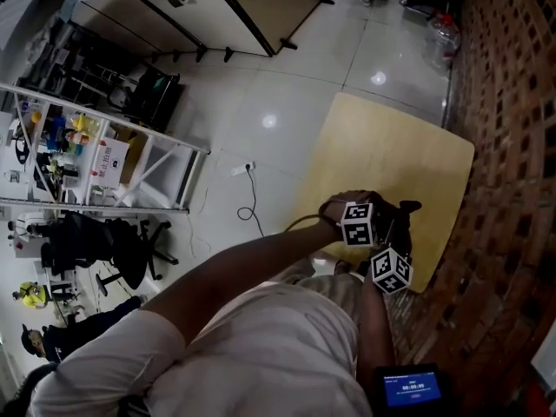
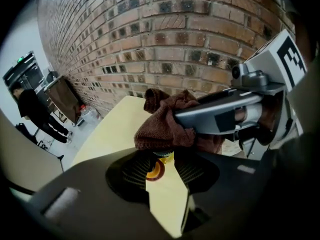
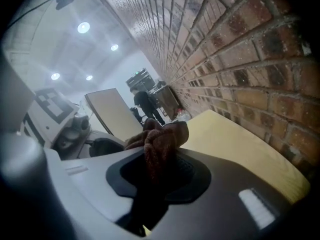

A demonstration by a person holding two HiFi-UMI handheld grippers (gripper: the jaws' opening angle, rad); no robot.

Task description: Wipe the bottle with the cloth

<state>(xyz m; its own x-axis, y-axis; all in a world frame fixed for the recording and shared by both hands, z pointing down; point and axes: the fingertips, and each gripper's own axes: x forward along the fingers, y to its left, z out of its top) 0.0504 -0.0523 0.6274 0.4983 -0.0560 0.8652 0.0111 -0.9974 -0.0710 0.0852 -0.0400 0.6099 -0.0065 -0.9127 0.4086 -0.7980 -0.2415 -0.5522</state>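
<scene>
At centre frame, left fingers grip the light, likely slippery bottle below its cap; right fingers pinch soft cloth.

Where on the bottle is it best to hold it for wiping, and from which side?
Probably the near end, which the left gripper clamps now, coming from opposite the cloth. The bottle is small, and the cloth in the right gripper covers its far end.

cloth atop bottle, table beside wall
</scene>
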